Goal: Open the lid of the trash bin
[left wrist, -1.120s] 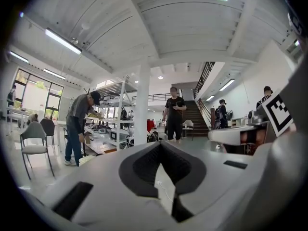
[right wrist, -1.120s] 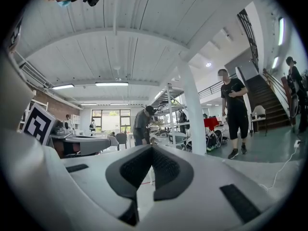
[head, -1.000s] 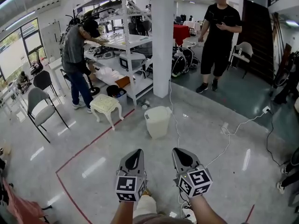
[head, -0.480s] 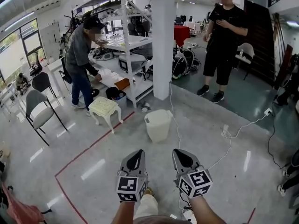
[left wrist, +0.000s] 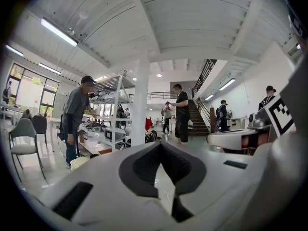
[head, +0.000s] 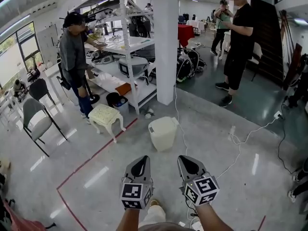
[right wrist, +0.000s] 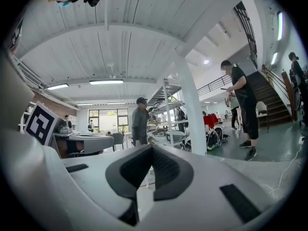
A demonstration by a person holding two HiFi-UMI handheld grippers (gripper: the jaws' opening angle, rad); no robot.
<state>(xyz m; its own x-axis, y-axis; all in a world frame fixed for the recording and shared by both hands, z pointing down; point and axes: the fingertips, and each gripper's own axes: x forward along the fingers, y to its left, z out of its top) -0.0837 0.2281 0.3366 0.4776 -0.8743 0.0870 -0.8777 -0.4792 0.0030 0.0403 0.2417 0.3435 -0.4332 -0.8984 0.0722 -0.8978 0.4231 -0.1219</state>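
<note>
The trash bin [head: 162, 133] is a small cream bin standing on the grey floor in front of a white pillar, and its lid lies flat and closed. In the head view both grippers are held low and side by side, well short of the bin. My left gripper [head: 139, 162] and my right gripper [head: 186, 161] both point toward it. Each has its jaws closed tip to tip with nothing between them. The left gripper view shows the left gripper [left wrist: 161, 144] with its tips together, and the right gripper view shows the right gripper [right wrist: 152, 148] the same. The bin is hidden in both gripper views.
A white pillar [head: 165, 42] and metal shelving [head: 126, 47] stand behind the bin. A cushioned stool [head: 107, 114] and a chair [head: 34, 121] are at the left. White cables [head: 236, 146] run across the floor at the right. A person in a cap [head: 74, 57] and a person in black [head: 239, 42] stand beyond.
The bin sits lower and nearer in the head view. The person in black has stepped to the right, and the person in the cap has straightened up. Both grippers keep their pose.
</note>
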